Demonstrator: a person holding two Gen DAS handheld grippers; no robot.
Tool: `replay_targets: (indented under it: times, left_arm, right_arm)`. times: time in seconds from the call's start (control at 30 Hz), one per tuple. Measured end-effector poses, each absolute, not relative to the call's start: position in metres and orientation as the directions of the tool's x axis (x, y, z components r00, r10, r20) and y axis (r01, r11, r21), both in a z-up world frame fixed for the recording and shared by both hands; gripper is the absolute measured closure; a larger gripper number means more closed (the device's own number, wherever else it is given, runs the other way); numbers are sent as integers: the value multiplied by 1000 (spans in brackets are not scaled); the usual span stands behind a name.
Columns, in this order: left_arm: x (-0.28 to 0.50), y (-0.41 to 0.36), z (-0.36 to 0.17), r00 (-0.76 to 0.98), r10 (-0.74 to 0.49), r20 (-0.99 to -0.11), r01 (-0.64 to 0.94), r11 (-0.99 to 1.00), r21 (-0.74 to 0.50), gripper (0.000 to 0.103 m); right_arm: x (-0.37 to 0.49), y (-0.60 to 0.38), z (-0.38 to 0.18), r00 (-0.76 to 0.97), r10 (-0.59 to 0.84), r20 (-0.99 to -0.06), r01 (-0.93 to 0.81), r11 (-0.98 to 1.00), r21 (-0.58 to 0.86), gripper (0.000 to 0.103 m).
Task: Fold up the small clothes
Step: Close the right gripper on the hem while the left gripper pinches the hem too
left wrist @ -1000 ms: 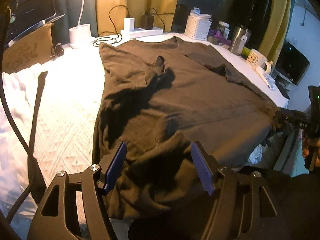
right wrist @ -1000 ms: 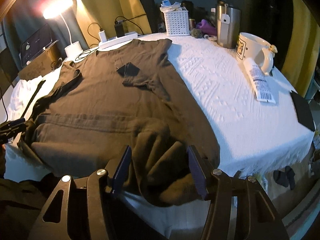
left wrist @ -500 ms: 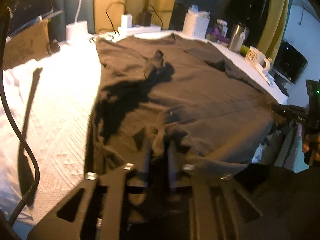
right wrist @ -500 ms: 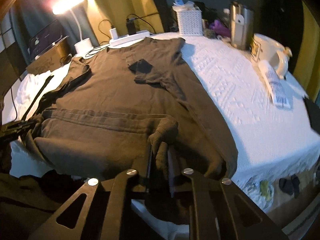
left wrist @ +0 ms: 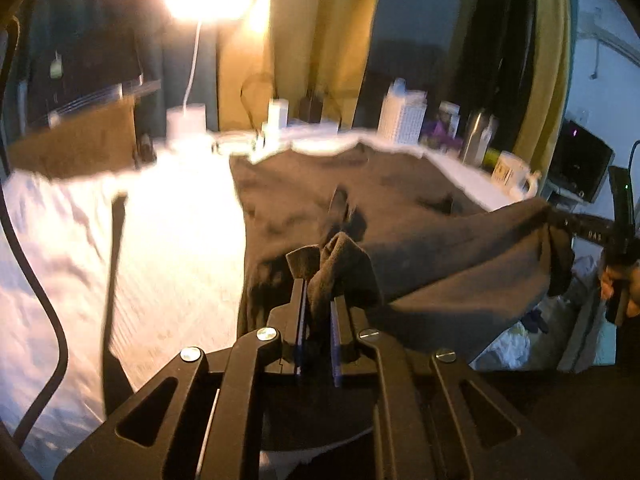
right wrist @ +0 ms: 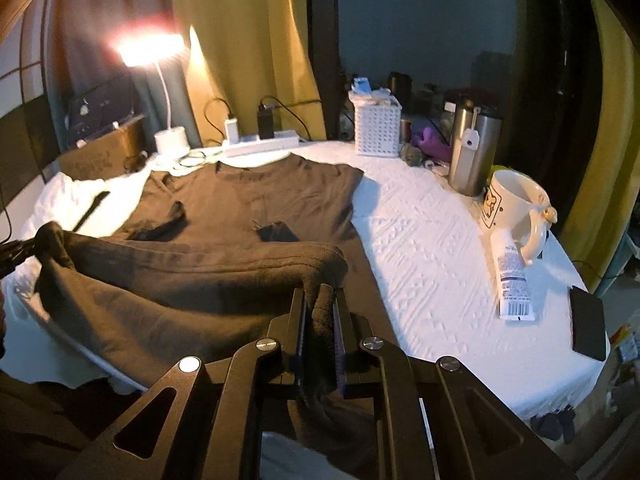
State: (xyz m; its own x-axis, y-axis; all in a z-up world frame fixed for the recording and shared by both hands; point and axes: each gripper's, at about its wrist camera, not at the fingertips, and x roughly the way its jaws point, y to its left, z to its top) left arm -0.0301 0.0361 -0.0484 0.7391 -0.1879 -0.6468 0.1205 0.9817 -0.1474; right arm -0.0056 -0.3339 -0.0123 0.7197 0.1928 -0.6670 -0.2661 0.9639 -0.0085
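Note:
A dark brown T-shirt [left wrist: 400, 184] lies spread on the white cloth-covered table [right wrist: 432, 240], neck towards the far side. The near hem is lifted off the table and hangs stretched between both grippers. In the left wrist view my left gripper [left wrist: 318, 292] has its jaws closing on a bunched corner of the hem, pads pressing the cloth. My right gripper [right wrist: 320, 298] is shut on the other hem corner of the T-shirt [right wrist: 248, 188]. Each gripper shows at the other view's edge: the right gripper [left wrist: 580, 229] at far right, the left gripper [right wrist: 14, 254] at far left.
Along the far edge stand a lit desk lamp [right wrist: 170, 140], a power strip [right wrist: 260, 144], a white basket [right wrist: 377, 128] and a steel tumbler [right wrist: 472, 152]. A mug [right wrist: 512, 208], a tube [right wrist: 512, 276] and a black phone [right wrist: 587, 322] lie on the right. A black strap [left wrist: 114, 264] lies left.
Both grippers went from open around the hem corners to shut on them. They have since risen, lifting the hem off the table and pulling it taut.

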Motion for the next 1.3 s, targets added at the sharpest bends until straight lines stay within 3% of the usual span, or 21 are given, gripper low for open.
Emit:
replay_targets:
  times: [0.2, 0.33, 0.4, 0.47, 0.5, 0.73, 0.87, 0.93, 0.97, 1.0, 1.3]
  left_arm:
    - [-30, 36, -91, 597, -200, -777, 112, 980, -166, 93]
    - [-38, 37, -88, 563, -215, -798, 127, 977, -174, 88]
    - [-41, 41, -80, 560, -231, -795, 129, 973, -191, 67]
    - [-43, 49, -70, 577, -259, -775, 122, 965, -232, 53]
    - [-43, 54, -65, 590, -276, -758, 119, 959, -257, 51]
    - [-11, 58, -43, 667, -253, -701, 77, 959, -273, 51]
    - [13, 48, -52, 650, -219, -727, 73, 971, -227, 51]
    - [17, 43, -63, 626, -208, -752, 80, 976, -203, 59]
    - [18, 39, -70, 608, -189, -771, 83, 981, -174, 75]
    - [17, 37, -74, 599, -173, -782, 85, 985, -152, 83]
    - [-21, 26, -88, 563, -100, -820, 86, 994, -63, 86]
  right_arm:
    - [0, -340, -52, 659, 161, -735, -240, 971, -2, 92]
    - [-1, -343, -66, 634, 150, -759, -230, 973, 1, 92]
    - [-2, -343, -70, 627, 148, -765, -229, 974, 1, 92]
    - [-4, -346, -72, 625, 150, -766, -226, 974, 7, 92]
    - [-4, -346, -72, 624, 151, -767, -226, 974, 8, 92]
    - [-6, -346, -69, 628, 155, -763, -224, 975, 13, 92]
    - [-6, -346, -65, 636, 160, -755, -222, 975, 20, 92]
    - [-5, -347, -63, 640, 164, -751, -222, 975, 24, 92]
    - [-5, -346, -62, 641, 166, -749, -222, 975, 26, 92]
    - [-4, -346, -62, 642, 167, -749, -223, 975, 27, 92]
    - [-2, -346, -68, 632, 170, -756, -224, 974, 32, 92]
